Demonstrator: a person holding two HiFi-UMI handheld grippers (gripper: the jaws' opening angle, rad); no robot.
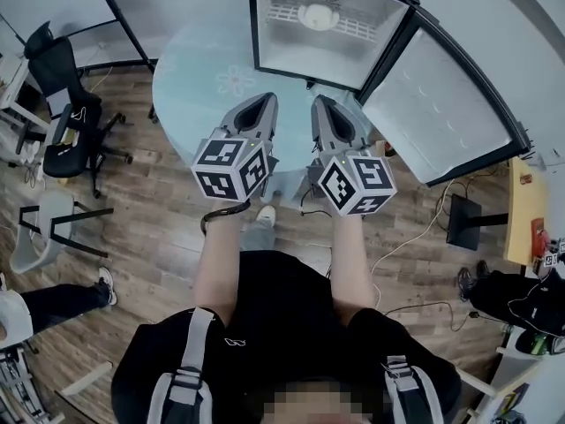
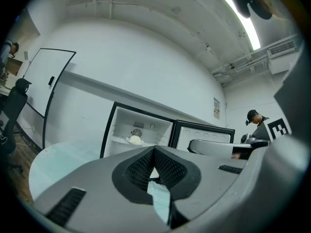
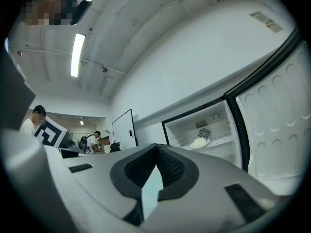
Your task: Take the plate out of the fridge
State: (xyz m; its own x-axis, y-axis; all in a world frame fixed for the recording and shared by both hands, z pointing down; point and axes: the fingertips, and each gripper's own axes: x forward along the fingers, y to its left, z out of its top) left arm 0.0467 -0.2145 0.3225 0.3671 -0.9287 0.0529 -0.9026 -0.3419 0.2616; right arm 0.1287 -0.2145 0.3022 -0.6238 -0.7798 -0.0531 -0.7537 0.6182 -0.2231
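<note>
A small fridge (image 1: 328, 26) stands open at the far side of a round pale-blue glass table (image 1: 199, 82). Its door (image 1: 446, 104) is swung out to the right. A white plate (image 1: 318, 16) with a pale round lump on it rests on the fridge's wire shelf. It also shows as the plate (image 2: 135, 140) in the left gripper view and the plate (image 3: 199, 142) in the right gripper view. My left gripper (image 1: 263, 102) and right gripper (image 1: 318, 104) hover side by side over the table's near edge, short of the fridge. Both are shut with nothing held, seen again as the left gripper (image 2: 154, 150) and right gripper (image 3: 156, 147).
Black office chairs (image 1: 62, 104) stand on the wooden floor at the left, with a seated person's leg (image 1: 62, 300) lower left. Cables and a black stand (image 1: 463, 221) lie below the fridge door. Another person (image 2: 256, 124) stands at the far right in the left gripper view.
</note>
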